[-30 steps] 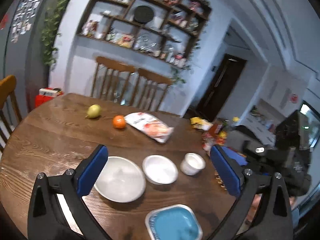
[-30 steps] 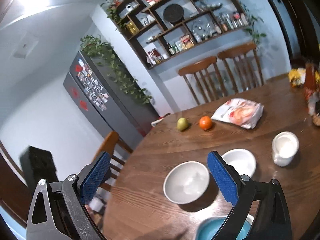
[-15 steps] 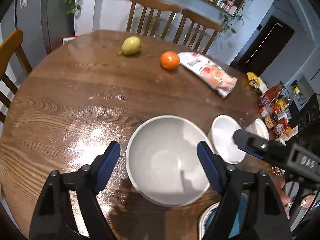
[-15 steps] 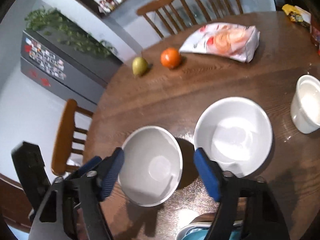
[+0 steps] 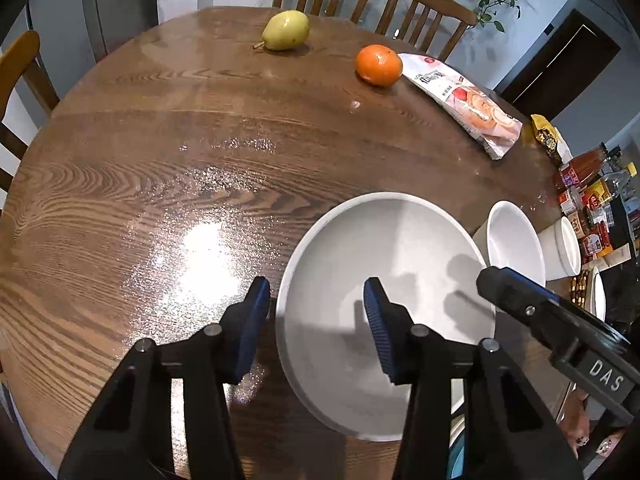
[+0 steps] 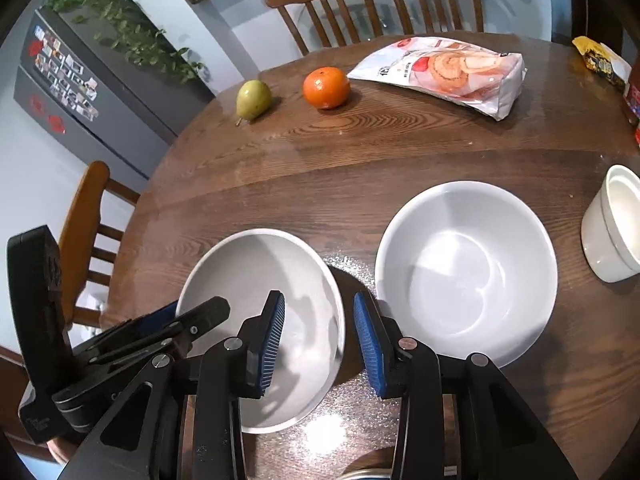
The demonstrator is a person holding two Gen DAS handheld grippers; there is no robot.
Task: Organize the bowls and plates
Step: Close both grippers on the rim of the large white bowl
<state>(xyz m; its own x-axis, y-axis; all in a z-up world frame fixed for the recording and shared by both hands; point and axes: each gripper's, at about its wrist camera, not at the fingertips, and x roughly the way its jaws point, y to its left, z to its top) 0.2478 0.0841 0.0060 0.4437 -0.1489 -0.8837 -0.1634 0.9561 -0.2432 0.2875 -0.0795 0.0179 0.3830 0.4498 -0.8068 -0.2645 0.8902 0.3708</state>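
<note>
A large grey-white bowl [image 5: 400, 264] [image 6: 260, 280] sits on the round wooden table [image 5: 160, 160]. My left gripper [image 5: 316, 324] straddles its left rim, one finger outside, one inside, jaws still apart. My right gripper [image 6: 318, 336] straddles its right rim the same way, narrowly open. A second white bowl [image 6: 464, 272] [image 5: 516, 244] stands just right of it. A white cup [image 6: 612, 224] [image 5: 564, 248] stands further right.
A pear [image 5: 286, 31], an orange [image 5: 379, 65] and a snack bag [image 5: 468, 100] lie at the far side. Bottles and packets [image 5: 588, 196] crowd the right edge. A blue-lined dish edge [image 5: 456, 460] shows near the front. Chairs [image 6: 344, 4] surround the table.
Both grippers have moved down and in onto the large bowl, and their jaws have narrowed around its opposite rims.
</note>
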